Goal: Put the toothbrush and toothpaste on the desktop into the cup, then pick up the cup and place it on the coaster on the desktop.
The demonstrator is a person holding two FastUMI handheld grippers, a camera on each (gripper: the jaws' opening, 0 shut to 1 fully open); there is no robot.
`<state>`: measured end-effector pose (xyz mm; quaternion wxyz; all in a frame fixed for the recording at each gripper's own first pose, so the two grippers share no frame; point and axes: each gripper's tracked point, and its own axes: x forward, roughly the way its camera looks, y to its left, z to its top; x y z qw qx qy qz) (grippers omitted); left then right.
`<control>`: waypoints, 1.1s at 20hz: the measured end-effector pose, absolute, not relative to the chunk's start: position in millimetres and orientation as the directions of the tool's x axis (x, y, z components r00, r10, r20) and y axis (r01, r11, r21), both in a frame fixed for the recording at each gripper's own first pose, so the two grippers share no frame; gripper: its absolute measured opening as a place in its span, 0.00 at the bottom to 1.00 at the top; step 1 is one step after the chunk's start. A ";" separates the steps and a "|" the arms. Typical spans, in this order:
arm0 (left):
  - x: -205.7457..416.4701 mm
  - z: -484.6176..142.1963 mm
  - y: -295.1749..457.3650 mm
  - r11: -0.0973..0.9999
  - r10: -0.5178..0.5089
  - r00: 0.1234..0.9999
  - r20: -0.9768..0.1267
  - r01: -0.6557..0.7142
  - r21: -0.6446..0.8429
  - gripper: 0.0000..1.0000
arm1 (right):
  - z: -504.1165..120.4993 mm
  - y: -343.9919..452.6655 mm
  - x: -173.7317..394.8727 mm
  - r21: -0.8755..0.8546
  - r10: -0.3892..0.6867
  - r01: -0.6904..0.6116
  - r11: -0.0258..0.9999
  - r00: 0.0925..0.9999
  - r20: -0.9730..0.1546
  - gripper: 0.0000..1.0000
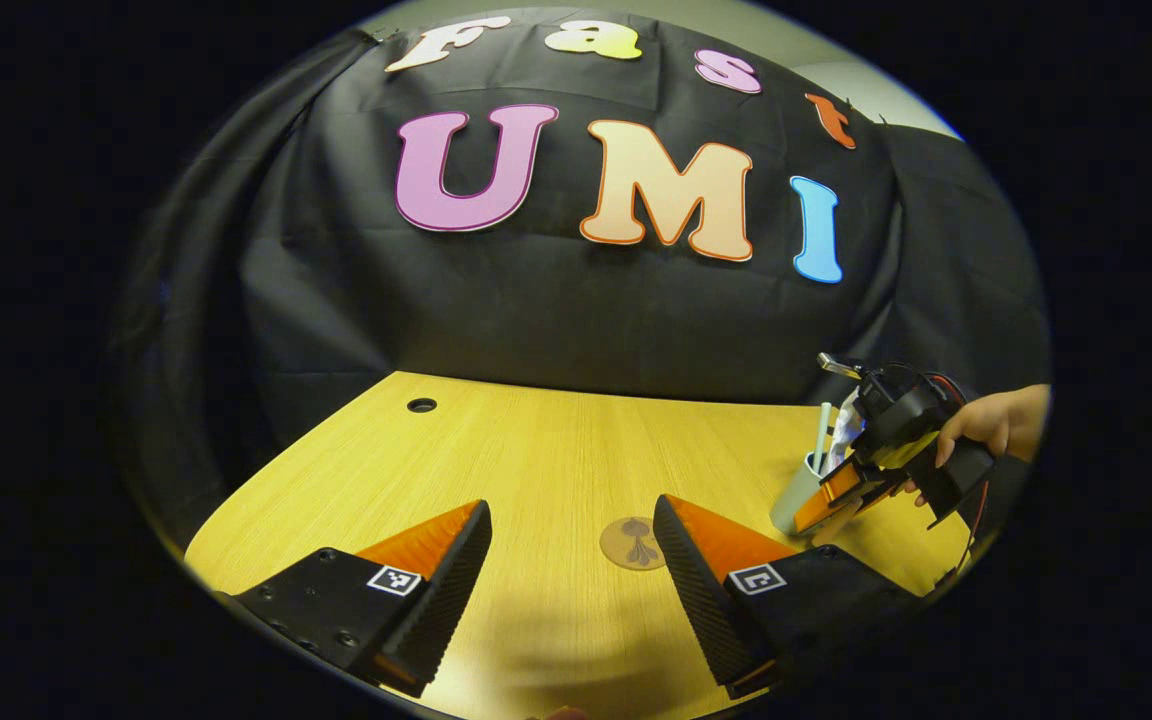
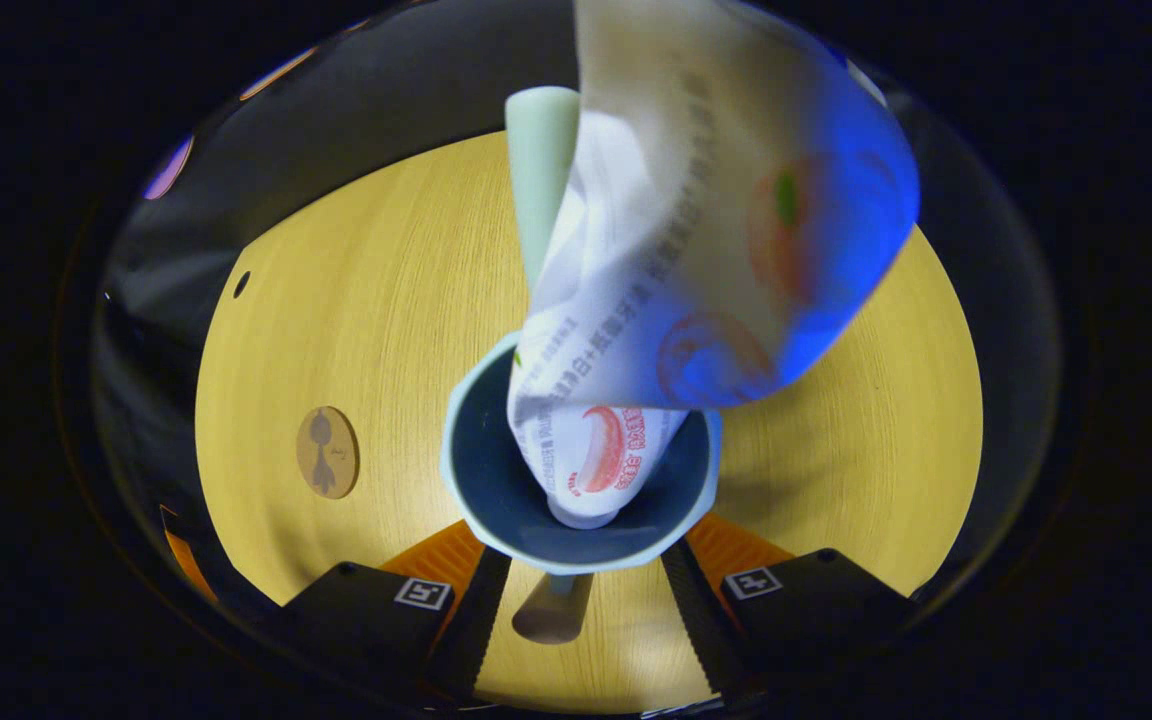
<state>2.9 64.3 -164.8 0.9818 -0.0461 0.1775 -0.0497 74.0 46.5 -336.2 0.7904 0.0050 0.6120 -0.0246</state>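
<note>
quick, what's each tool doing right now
Left tool: open, holding nothing, above the table.
Right tool: around the cup; whether both fingers press on it cannot be told.

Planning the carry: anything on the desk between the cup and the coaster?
Nothing visible. In the right gripper view, bare desktop lies between the cup, holding toothpaste and toothbrush, and the coaster.

Crumpled white toothpaste tube (image 2: 696, 230) blurred and cut off at the top edge, pale green toothbrush handle (image 2: 539, 170) mostly hidden behind it, pale blue-green cup (image 1: 796, 495) partly covered by the right gripper (image 1: 851, 490), brush head unseen
</note>
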 end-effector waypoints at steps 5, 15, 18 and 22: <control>5.5 -174.9 71.8 0.991 -0.110 0.924 -0.365 0.073 -0.114 0.95 | -344.8 39.4 68.2 -0.032 -0.037 0.028 0.999 0.218 -0.975 0.56; 10.0 -179.9 67.6 0.990 -0.125 0.917 -0.379 0.089 -0.112 0.95 | -341.6 60.1 61.7 -0.021 -0.006 -0.058 0.998 0.249 -0.968 0.30; 10.3 -181.3 67.5 0.990 -0.125 0.916 -0.381 0.090 -0.109 0.95 | -339.9 76.7 59.1 0.002 0.021 -0.073 0.997 0.257 -0.966 0.30; 10.8 -182.7 67.8 0.990 -0.128 0.914 -0.385 0.093 -0.109 0.95 | -334.8 98.3 53.5 0.016 0.045 -0.112 0.994 0.259 -0.965 0.30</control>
